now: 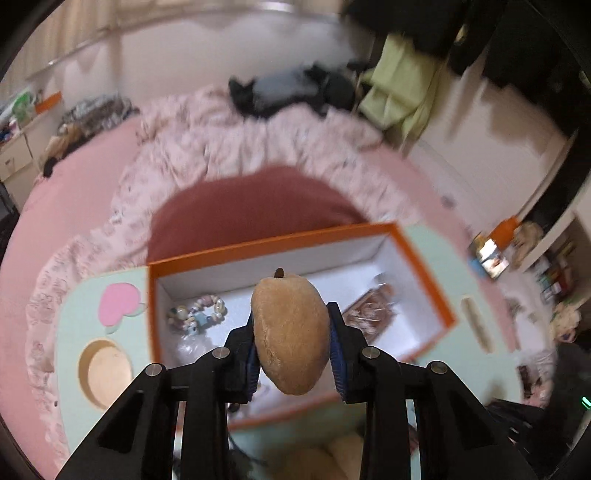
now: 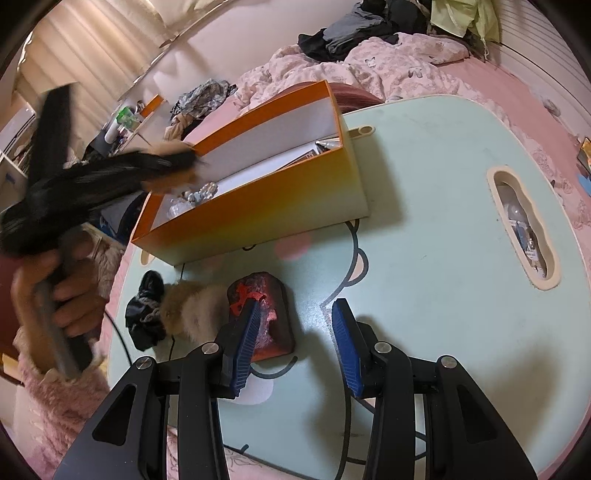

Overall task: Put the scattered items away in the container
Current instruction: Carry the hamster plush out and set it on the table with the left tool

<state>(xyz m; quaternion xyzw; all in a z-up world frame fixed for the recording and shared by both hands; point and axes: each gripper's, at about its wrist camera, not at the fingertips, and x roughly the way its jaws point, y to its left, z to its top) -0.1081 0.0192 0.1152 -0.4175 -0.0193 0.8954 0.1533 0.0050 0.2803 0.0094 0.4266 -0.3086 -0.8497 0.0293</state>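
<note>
My left gripper (image 1: 291, 317) is shut on a tan plush piece (image 1: 290, 332), held above the orange box (image 1: 273, 245) with its white inside. A bead bracelet (image 1: 195, 314) and a brown packet (image 1: 373, 314) lie in the box. In the right wrist view the box (image 2: 258, 206) stands on the mint table (image 2: 424, 258), and a hand (image 2: 74, 295) holds the blurred left gripper with the plush (image 2: 173, 149) at the box's near corner. My right gripper (image 2: 295, 306) is open just over the table. A red and black packet (image 2: 275, 325) lies by its left finger. A furry tan item (image 2: 195, 306) and a black cloth bundle (image 2: 146, 314) lie left of it.
The table has a round cup hole (image 1: 105, 369) and a long slot (image 2: 524, 229). It rests on a pink bed with a rumpled floral duvet (image 1: 229, 147). A dark red cushion (image 1: 251, 210) lies behind the box. Dark clothes (image 2: 351, 33) are heaped at the far end.
</note>
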